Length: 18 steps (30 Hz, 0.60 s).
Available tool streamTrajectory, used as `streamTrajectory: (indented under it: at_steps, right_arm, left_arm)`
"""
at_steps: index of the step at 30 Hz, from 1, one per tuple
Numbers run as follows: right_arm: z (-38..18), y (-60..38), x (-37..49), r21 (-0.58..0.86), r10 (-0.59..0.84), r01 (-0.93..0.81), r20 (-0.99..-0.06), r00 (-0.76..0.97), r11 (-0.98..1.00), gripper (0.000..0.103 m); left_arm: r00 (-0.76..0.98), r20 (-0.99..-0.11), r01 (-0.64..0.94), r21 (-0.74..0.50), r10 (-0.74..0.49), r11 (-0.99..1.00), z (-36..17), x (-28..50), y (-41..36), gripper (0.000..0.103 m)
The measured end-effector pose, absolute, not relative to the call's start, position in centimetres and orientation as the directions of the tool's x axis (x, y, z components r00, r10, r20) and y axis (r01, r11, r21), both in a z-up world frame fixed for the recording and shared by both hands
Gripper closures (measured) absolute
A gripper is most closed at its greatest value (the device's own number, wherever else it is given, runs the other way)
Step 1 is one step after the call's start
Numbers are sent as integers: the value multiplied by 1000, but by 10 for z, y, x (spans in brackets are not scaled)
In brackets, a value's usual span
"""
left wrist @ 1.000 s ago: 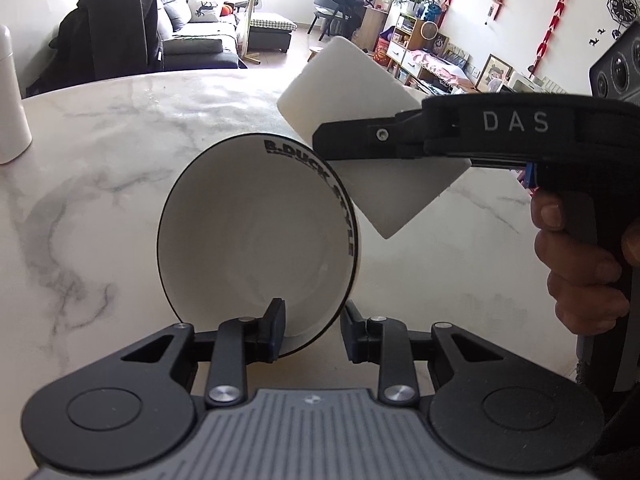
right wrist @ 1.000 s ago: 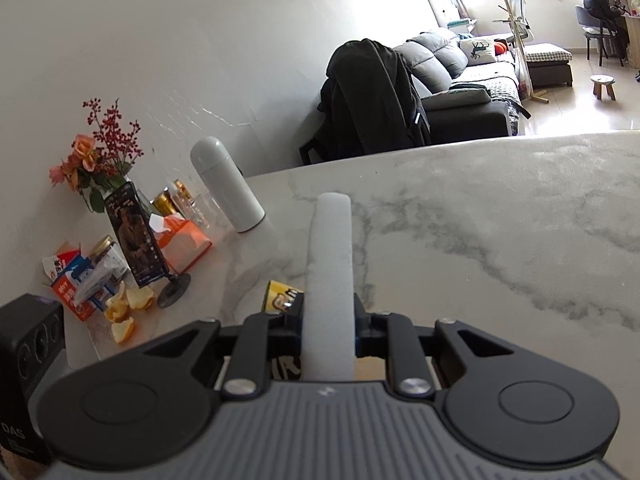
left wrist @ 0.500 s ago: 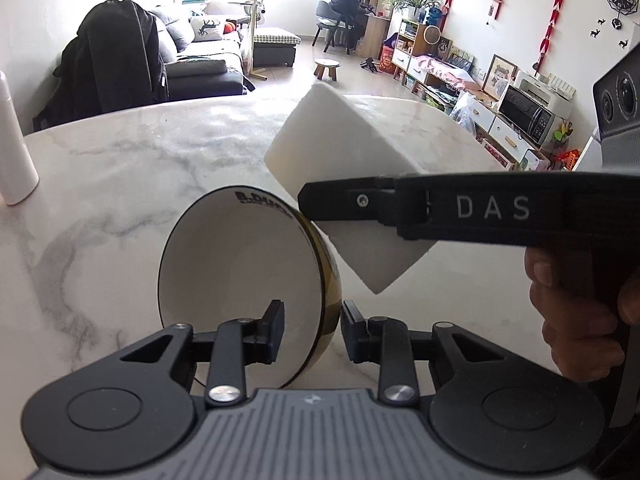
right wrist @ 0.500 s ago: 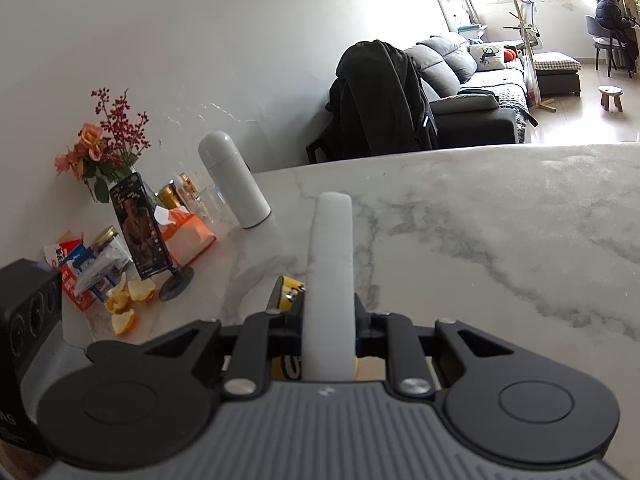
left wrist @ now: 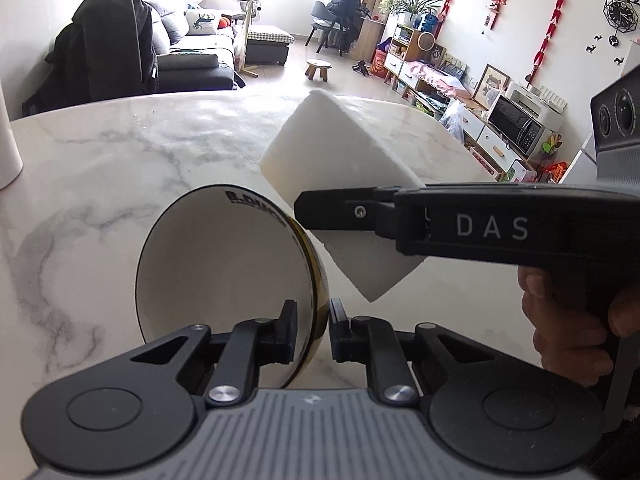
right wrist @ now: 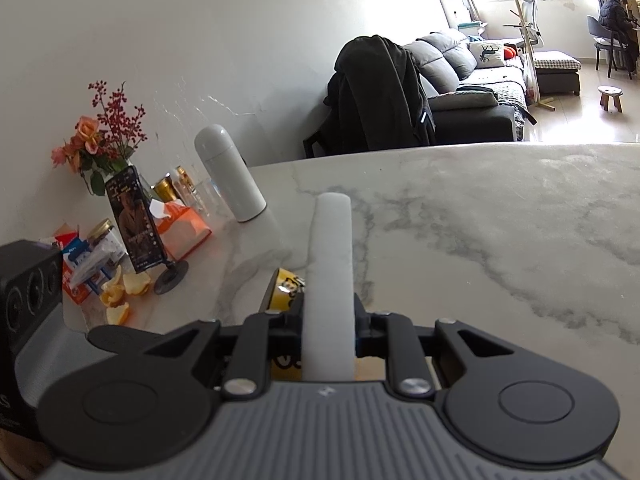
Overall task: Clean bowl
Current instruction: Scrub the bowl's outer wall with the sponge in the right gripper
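"DAS" is printed in white on the right gripper [left wrist: 320,216], and black lettering starting "B.DUCK" is read along the inner rim of the bowl [left wrist: 224,264]. The bowl is held on edge over the marble table [left wrist: 120,152], its rim clamped by the left gripper [left wrist: 313,330], whose jaws have just been closing. A white sponge [left wrist: 336,168] is clenched by the right gripper, beside the bowl's yellow outer wall
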State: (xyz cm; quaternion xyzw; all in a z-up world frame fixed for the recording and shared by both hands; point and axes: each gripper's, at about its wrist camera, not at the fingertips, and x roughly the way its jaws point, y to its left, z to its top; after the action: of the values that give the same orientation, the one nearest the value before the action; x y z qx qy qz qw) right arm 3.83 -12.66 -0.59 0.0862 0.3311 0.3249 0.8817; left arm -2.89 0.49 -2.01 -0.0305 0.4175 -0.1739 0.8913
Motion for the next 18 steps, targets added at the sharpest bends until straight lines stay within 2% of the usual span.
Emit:
streamTrajectory:
  at_steps: [12,18]
  right_arm:
    - [5,-133,44,454,683,-511,-476,554,730,82]
    - [-6,-129,44,453,674,-499,-501,543,739,82]
  left_arm:
    - [566,-747,295,-211,-348,932,-28,-37,10,85]
    - [568,-747,296,-207,-346,932,-28,-36,10,85]
